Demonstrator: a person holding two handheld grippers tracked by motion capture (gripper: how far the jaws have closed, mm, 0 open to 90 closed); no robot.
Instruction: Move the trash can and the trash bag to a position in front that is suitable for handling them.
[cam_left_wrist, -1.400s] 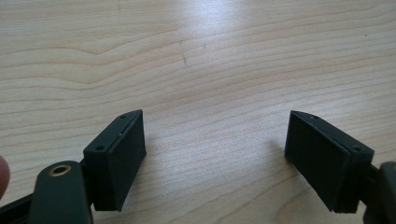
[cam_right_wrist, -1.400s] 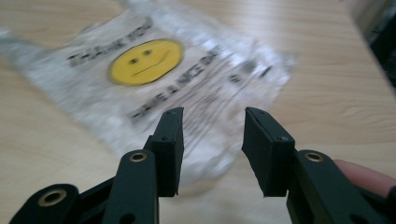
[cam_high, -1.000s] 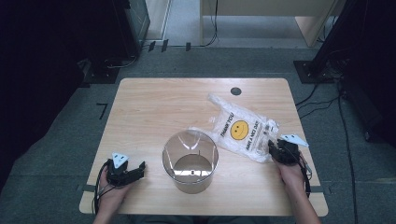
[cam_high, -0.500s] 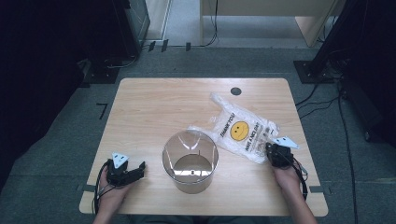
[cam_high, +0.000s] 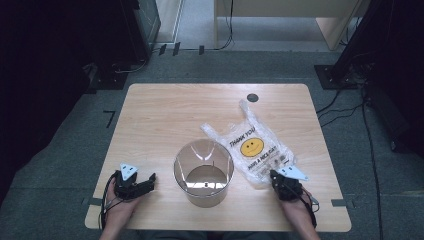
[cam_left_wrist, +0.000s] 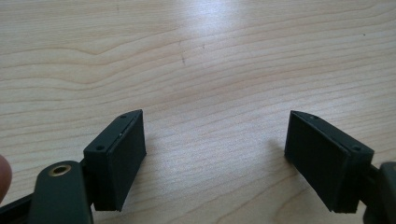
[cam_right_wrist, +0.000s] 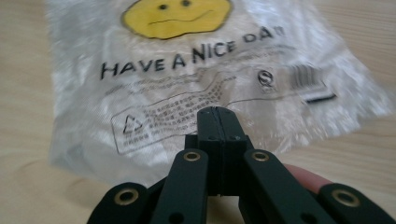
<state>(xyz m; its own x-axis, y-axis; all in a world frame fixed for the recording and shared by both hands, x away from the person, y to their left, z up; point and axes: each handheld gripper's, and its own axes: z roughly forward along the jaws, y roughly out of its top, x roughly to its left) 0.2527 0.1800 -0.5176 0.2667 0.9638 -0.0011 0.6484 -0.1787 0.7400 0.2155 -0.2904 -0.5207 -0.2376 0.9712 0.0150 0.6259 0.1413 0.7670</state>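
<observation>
The right gripper (cam_right_wrist: 218, 122) is pinching the smiley plastic bag's (cam_right_wrist: 196, 88) near edge with clenched fingers; lining the clear bin (cam_high: 204, 172) remains, while the left gripper (cam_left_wrist: 215, 158) is idling, released.

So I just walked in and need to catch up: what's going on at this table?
A person sits at a wooden table with a gripper in each hand. The right gripper has its jaws closed together at the near edge of a clear plastic bag printed with a smiley face; whether it pinches the film can't be told. The left gripper rests open over bare wood. A clear round container stands empty between them.
</observation>
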